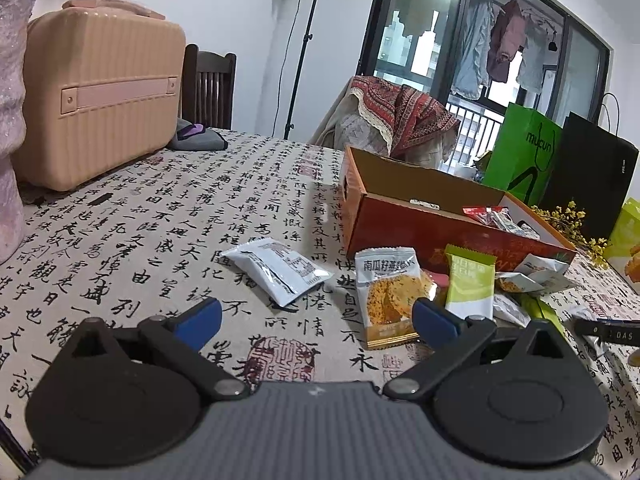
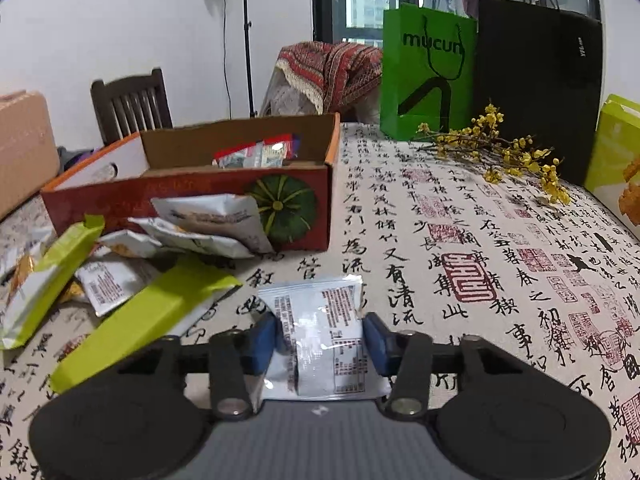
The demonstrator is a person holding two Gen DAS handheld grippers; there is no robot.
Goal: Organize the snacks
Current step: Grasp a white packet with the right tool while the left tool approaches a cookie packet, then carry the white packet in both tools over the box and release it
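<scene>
Snack packet [image 2: 320,332] sits between my right gripper [image 2: 320,344] fingers, clamped. Left gripper [image 1: 316,320] spread wide, empty, above the table [image 1: 160,220]. Box [image 2: 192,188] beyond.

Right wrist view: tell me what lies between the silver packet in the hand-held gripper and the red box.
Only bare tablecloth separates the silver packet from the red box; the right wrist view shows it.

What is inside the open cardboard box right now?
A few red and silver snack packets lie in the cardboard box, toward its right end. Its front wall hides the floor, so more may lie unseen.
</scene>
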